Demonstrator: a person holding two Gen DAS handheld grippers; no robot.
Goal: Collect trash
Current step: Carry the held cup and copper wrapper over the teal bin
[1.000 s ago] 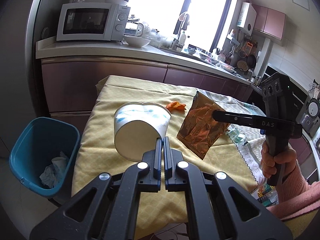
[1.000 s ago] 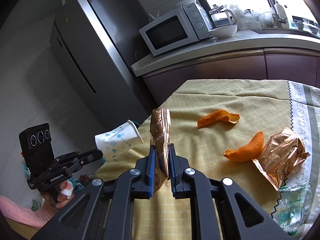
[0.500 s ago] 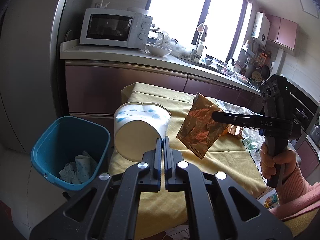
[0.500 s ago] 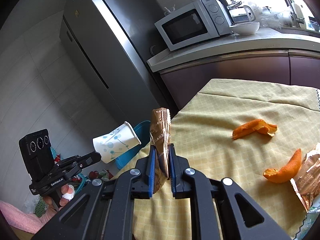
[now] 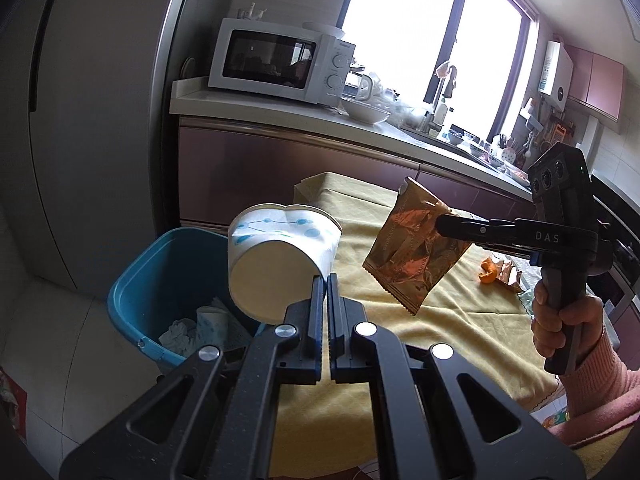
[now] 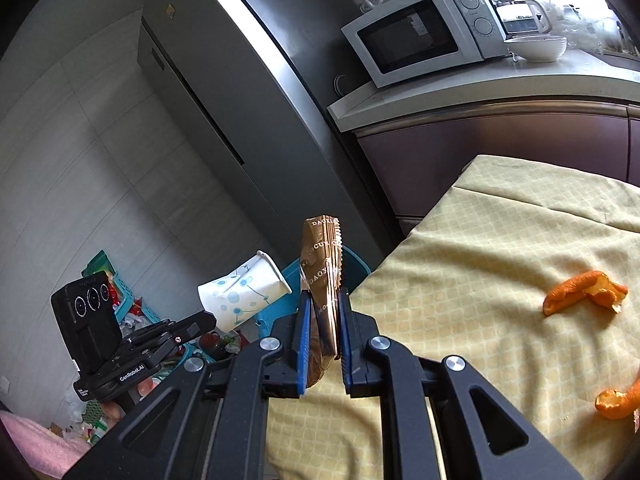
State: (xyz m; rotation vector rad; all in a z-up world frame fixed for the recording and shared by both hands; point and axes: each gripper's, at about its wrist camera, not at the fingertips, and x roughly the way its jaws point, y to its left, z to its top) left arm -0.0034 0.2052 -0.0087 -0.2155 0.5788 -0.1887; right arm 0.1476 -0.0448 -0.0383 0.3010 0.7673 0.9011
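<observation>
A white paper cup (image 5: 280, 256) with a pale blue dot-and-line pattern lies tipped on its side in the air, its rim pinched flat, its base facing the left wrist camera. At its 7 o'clock sits the blue bin (image 5: 160, 280), holding crumpled tissue and another cup. At the cup's 3 o'clock a crinkled bronze foil snack wrapper (image 5: 416, 252) hangs upright over the yellow tablecloth's edge. Orange peels (image 6: 584, 292) lie on the cloth.

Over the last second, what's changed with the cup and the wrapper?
Both hands swung toward the blue bin: the paper cup now hangs over it, the wrapper near the table's edge. Nothing was let go: left gripper and right gripper stay clamped. Orange peels haven't moved.
</observation>
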